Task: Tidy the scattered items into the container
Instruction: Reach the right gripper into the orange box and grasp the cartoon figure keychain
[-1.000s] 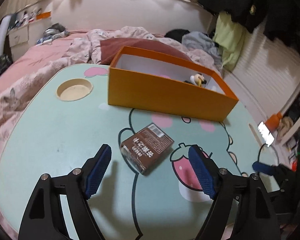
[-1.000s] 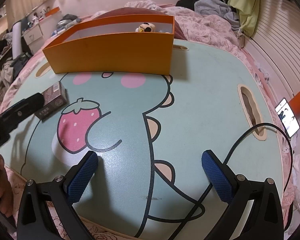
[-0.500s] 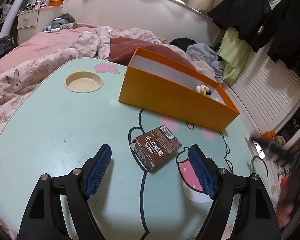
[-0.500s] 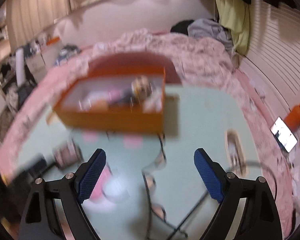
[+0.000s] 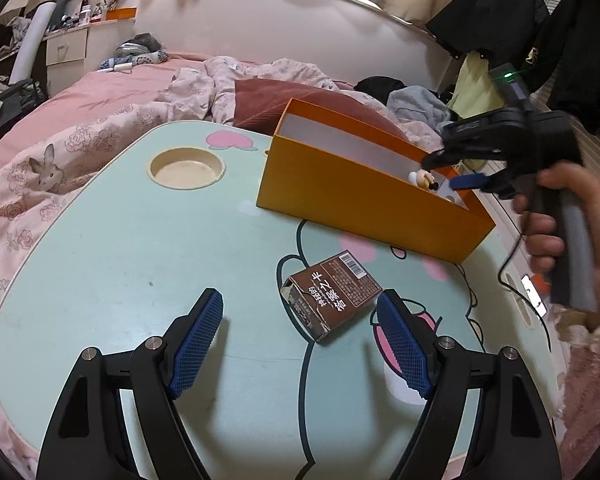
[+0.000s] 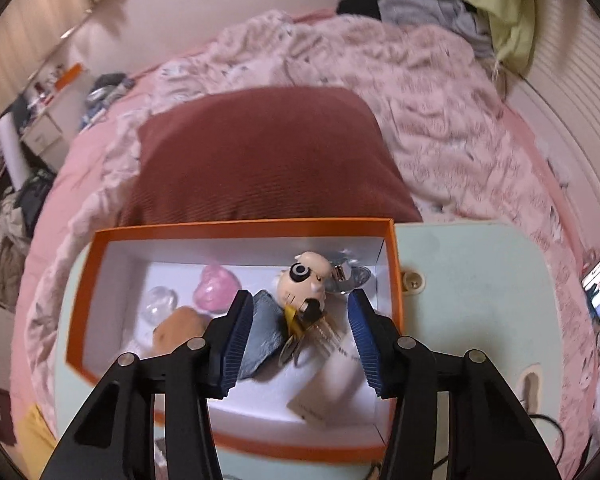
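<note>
While the left gripper (image 5: 300, 344) was kept low over the table (image 5: 100, 260) with its fingers wide apart and nothing between them, the right gripper (image 6: 300, 336) was swung, within a second, from the table's bare near part to a spot above the box (image 6: 240, 226). Its fingers were seen parted and empty, framing a cartoon figurine (image 6: 303, 284) that lay inside with a pink heart (image 6: 216, 288), a clear ball (image 6: 160, 300), a brown lump (image 6: 180, 328) and a grey piece (image 6: 264, 328). In the left view that gripper was found at the upper right of the frame, poised over the box's right end. The carton (image 5: 331, 296) was left lying flat at centre frame, just ahead of the left fingers and nearer the right one, well short of the box wall. From this it was judged that only the carton was left to be tidied, and that it fell to the left gripper.
</note>
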